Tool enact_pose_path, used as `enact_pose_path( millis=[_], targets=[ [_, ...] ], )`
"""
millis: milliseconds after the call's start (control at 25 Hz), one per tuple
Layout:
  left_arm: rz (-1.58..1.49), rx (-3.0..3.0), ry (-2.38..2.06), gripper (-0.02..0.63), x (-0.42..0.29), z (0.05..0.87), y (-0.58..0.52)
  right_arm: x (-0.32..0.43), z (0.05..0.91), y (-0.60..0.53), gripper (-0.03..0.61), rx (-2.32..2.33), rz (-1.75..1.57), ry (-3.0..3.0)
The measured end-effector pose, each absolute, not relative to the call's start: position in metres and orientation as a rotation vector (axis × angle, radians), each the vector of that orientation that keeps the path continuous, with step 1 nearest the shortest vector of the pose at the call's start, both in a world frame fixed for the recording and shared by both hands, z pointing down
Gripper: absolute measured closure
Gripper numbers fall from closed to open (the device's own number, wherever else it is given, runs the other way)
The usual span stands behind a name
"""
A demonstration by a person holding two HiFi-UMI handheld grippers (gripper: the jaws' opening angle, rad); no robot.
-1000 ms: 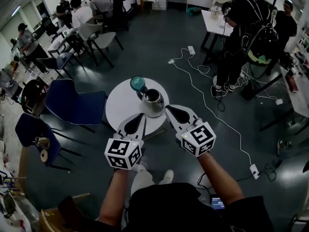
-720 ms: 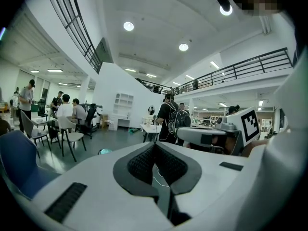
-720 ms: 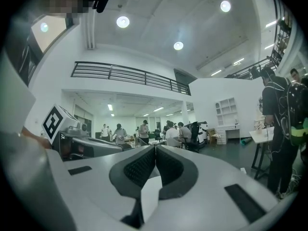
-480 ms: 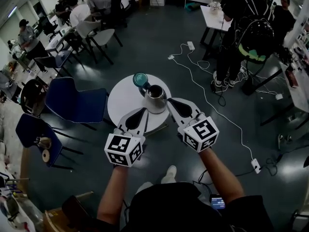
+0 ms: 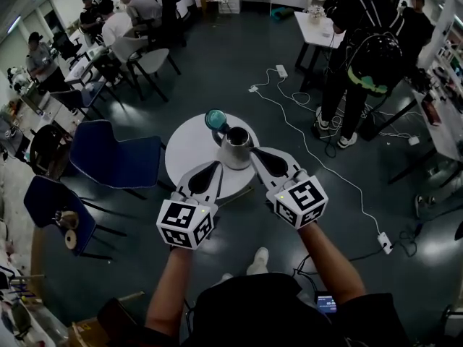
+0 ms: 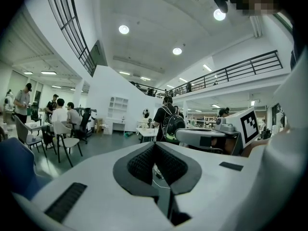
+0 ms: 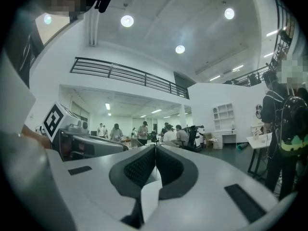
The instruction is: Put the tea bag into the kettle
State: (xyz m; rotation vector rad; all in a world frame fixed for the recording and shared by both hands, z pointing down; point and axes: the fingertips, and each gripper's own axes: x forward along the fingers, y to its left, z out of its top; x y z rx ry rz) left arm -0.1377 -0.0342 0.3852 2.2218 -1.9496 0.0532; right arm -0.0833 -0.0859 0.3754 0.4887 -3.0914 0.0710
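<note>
No tea bag visible; left gripper (image 5: 215,166) and right gripper (image 5: 254,151), both closed and empty, flank the open kettle (image 5: 236,150); insertion unconfirmed.

Left gripper (image 5: 215,166) jaws together, right gripper (image 5: 255,152) jaws together, forearms outstretched side by side

The round white worktop (image 5: 189,154) on the dark grey floor (image 5: 239,63) carries one open-topped stainless-steel kettle (image 5: 236,149), standing toward its right side, with a round teal piece (image 5: 215,119) touching the kettle's far-left rim.
</note>
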Motion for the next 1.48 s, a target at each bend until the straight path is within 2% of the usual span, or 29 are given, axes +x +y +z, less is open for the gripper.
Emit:
enact_pose_path(
  millis=[1480],
  targets=[
    [0.106,2.303,-2.040,0.598,-0.132,0.376,0.150,-0.087,0.361,0.110,0.558,0.478,-0.013,-3.104]
  ],
)
